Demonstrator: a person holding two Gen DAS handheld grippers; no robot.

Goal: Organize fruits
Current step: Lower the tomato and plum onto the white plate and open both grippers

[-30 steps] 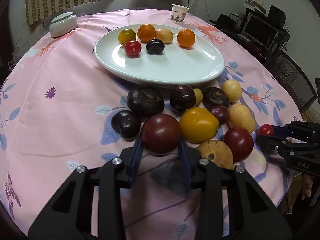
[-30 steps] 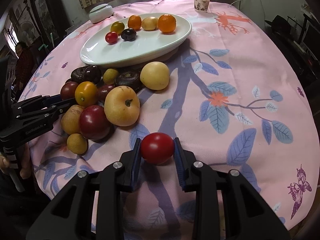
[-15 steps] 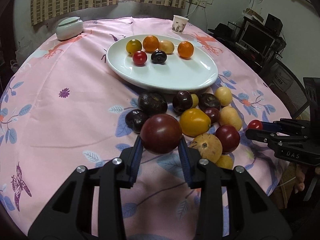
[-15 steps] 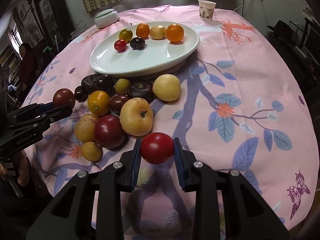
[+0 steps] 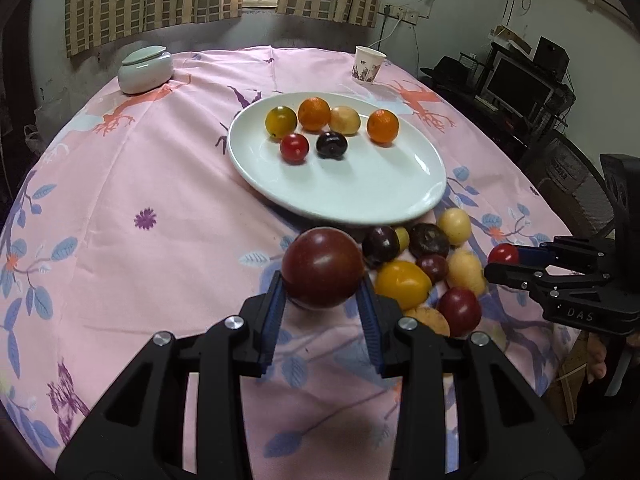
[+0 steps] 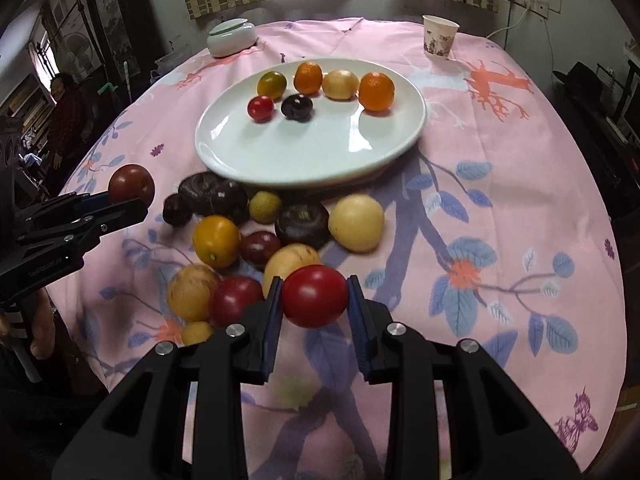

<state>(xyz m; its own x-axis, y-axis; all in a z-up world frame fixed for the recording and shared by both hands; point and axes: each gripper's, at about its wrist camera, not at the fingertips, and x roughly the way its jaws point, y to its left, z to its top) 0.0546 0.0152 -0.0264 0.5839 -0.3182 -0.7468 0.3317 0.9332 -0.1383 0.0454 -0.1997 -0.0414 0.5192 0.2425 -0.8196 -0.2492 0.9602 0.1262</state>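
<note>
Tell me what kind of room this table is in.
Probably a lived-in home room, not a lab: checked curtains over a window, a pink flowered tablecloth on a round table, and a computer monitor on a cluttered desk.

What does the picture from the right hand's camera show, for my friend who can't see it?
The right gripper holds a bright red tomato between its fingers, above a pink flowered tablecloth. Ahead lies a pile of mixed fruits, then a white plate with six fruits; the left gripper holds a dark red tomato.
</note>
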